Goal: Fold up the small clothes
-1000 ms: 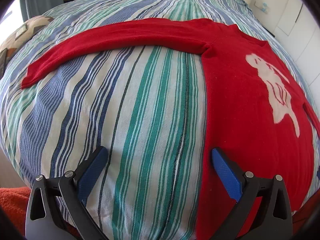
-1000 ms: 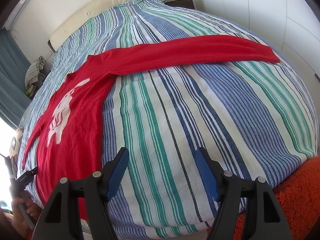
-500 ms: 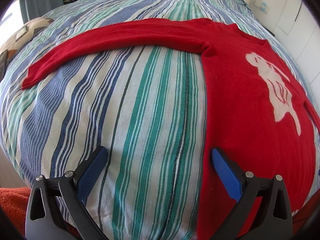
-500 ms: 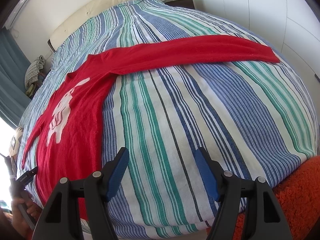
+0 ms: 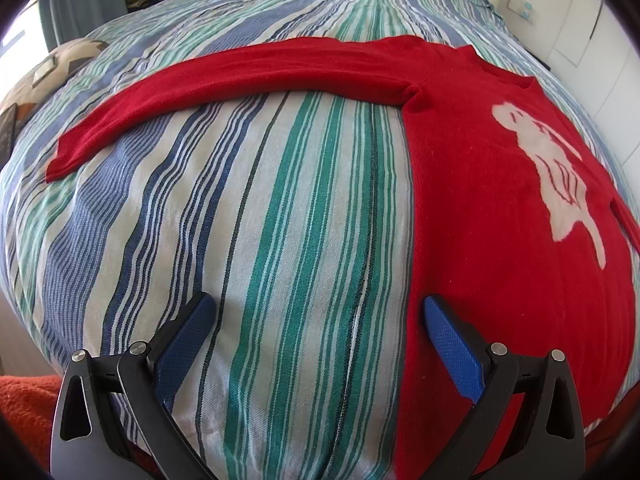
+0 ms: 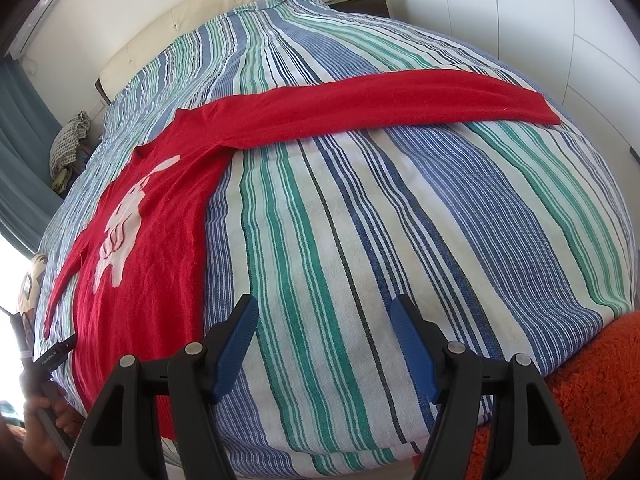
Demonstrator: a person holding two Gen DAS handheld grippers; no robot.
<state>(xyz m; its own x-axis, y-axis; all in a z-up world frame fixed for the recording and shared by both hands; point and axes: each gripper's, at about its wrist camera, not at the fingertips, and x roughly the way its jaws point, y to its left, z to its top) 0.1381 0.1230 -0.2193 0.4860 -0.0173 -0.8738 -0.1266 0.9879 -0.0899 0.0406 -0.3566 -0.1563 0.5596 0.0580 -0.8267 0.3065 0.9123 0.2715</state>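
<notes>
The red sweater (image 5: 500,208) lies flat on the striped bedspread (image 5: 280,220), both sleeves stretched sideways. The left gripper (image 5: 316,320) and right gripper (image 6: 324,320) hover with jaws spread, holding nothing. The likely trouble: a pad pinches bedspread along with the knit, or grabs one layer only, so the fold drags crooked and the sleeve (image 6: 380,104) bunches.

Small white lettering on a black device (image 6: 56,354), too blurred to read.
</notes>
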